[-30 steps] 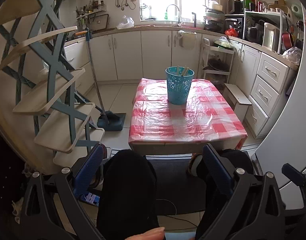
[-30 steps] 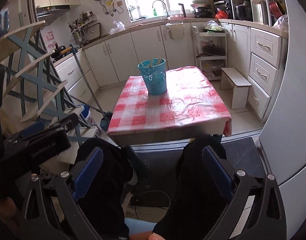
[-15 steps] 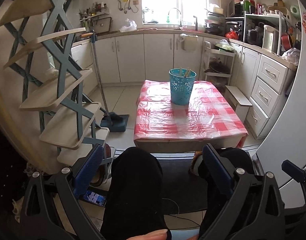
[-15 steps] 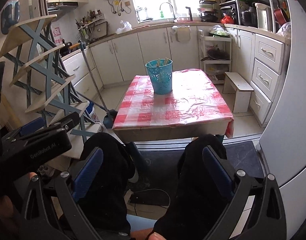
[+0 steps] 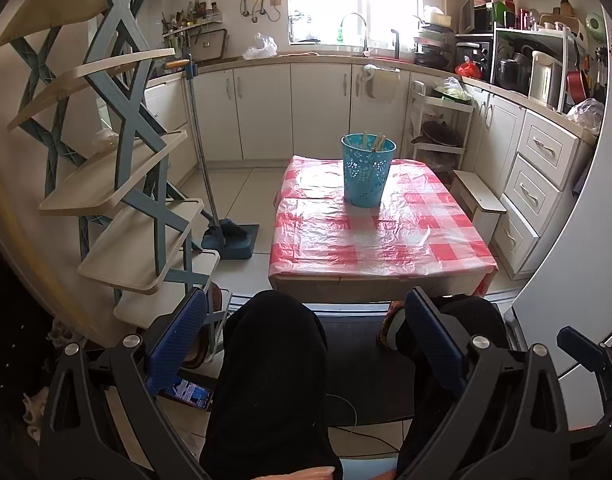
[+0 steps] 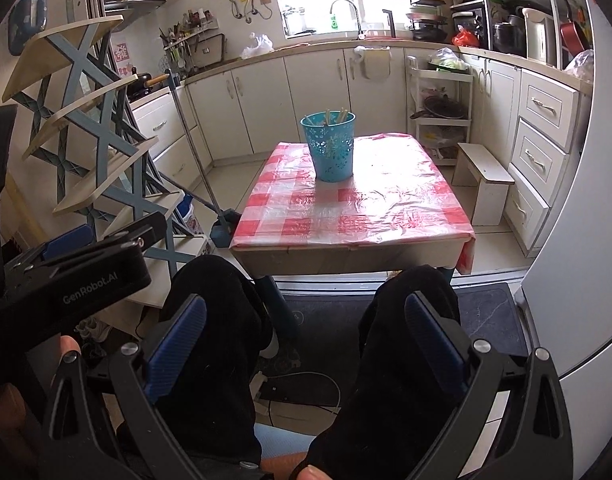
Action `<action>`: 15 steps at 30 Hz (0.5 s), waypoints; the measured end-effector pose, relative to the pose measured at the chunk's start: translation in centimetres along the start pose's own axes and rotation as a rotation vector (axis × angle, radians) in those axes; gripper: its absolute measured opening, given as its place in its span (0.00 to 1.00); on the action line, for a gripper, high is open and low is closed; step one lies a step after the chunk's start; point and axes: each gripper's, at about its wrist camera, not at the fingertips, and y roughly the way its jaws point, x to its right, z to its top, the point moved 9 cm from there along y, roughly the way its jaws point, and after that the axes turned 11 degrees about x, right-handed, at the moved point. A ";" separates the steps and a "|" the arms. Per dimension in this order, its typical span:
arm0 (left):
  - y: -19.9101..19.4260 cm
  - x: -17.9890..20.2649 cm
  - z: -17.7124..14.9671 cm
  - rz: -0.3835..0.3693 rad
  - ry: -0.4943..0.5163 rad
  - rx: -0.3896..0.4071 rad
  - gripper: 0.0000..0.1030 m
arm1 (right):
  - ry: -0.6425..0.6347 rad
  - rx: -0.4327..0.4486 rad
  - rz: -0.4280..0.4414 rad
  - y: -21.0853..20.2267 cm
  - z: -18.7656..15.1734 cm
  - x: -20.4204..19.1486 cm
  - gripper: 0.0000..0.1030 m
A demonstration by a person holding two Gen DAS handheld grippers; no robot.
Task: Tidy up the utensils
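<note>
A teal perforated holder [image 5: 368, 169] stands on the far half of a low table with a red-and-white checked cover [image 5: 381, 240]; wooden utensils [image 5: 375, 142] stick out of it. The holder also shows in the right wrist view [image 6: 332, 145] on the table [image 6: 357, 216]. My left gripper [image 5: 306, 320] is open and empty, held low over the person's knees, well short of the table. My right gripper [image 6: 306, 320] is open and empty too, also over the knees. The left gripper's body [image 6: 78, 264] shows at the left of the right wrist view.
A blue-and-beige tiered rack [image 5: 118, 184] stands at the left, with a broom and dustpan [image 5: 226, 236] beside it. White cabinets [image 5: 290, 112] line the back and right. A small white stool [image 5: 479, 204] sits right of the table. A white fridge wall [image 5: 577, 280] is at the right.
Both grippers have pulled back and risen a little, so the table and holder look slightly farther. Both stay open and empty.
</note>
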 end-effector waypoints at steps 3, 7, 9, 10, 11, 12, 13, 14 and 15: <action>0.0 0.0 -0.1 0.002 -0.003 -0.001 0.93 | -0.001 -0.005 0.002 0.1 -0.1 0.0 0.93; 0.2 0.0 -0.3 -0.002 -0.015 -0.004 0.92 | -0.002 -0.006 0.004 0.1 -0.1 0.0 0.93; 0.3 0.0 -0.4 -0.019 -0.034 -0.017 0.93 | -0.001 -0.012 0.008 0.2 -0.2 0.0 0.93; 0.5 -0.1 -0.6 -0.033 -0.047 -0.025 0.93 | 0.000 -0.014 0.010 0.2 -0.3 -0.1 0.93; 0.6 -0.1 -0.7 -0.040 -0.058 -0.031 0.93 | 0.000 -0.016 0.011 0.2 -0.3 -0.1 0.93; 0.6 -0.2 -0.7 -0.043 -0.065 -0.033 0.93 | -0.001 -0.017 0.012 0.2 -0.3 -0.1 0.93; 0.6 -0.2 -0.7 -0.048 -0.069 -0.031 0.93 | -0.001 -0.018 0.013 0.2 -0.4 -0.1 0.93; 0.5 0.0 -0.7 -0.059 -0.069 -0.016 0.93 | -0.001 -0.019 0.014 0.2 -0.4 -0.1 0.93; 0.3 0.1 -0.6 -0.069 -0.069 0.000 0.93 | 0.000 -0.019 0.015 0.2 -0.4 -0.2 0.93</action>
